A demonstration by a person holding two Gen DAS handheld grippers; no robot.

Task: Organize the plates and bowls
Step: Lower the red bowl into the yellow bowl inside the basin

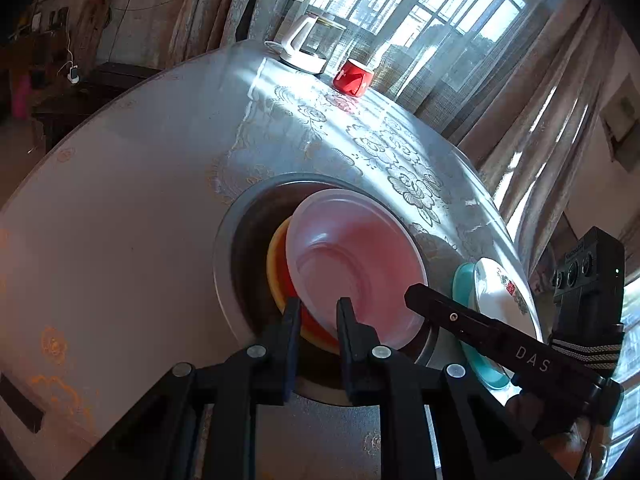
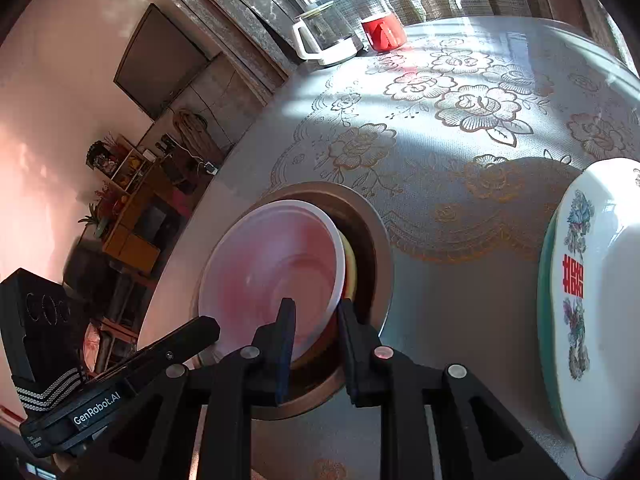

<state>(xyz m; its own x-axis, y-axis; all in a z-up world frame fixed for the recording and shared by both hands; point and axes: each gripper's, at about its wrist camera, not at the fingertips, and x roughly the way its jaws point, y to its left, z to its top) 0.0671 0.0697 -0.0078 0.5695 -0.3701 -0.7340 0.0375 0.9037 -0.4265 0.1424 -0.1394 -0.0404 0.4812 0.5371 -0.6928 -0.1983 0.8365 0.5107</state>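
A translucent white bowl (image 1: 356, 264) sits on top of a red and yellow bowl (image 1: 280, 276), both inside a brown bowl (image 1: 248, 240) on the table. My left gripper (image 1: 318, 312) straddles the rims of the white and red bowls at the near edge, jaws narrowly apart. My right gripper (image 2: 316, 316) straddles the white bowl's (image 2: 276, 268) rim the same way on the other side. A white plate with red characters (image 2: 600, 300) lies on a teal plate (image 2: 546, 300) to the right; both also show in the left wrist view (image 1: 504, 288).
A red mug (image 2: 382, 32) and a glass kettle with white handle (image 2: 324, 36) stand at the table's far edge by the curtained window. The table has a floral lace cloth (image 2: 460, 112). Shelves and a TV are off the left side.
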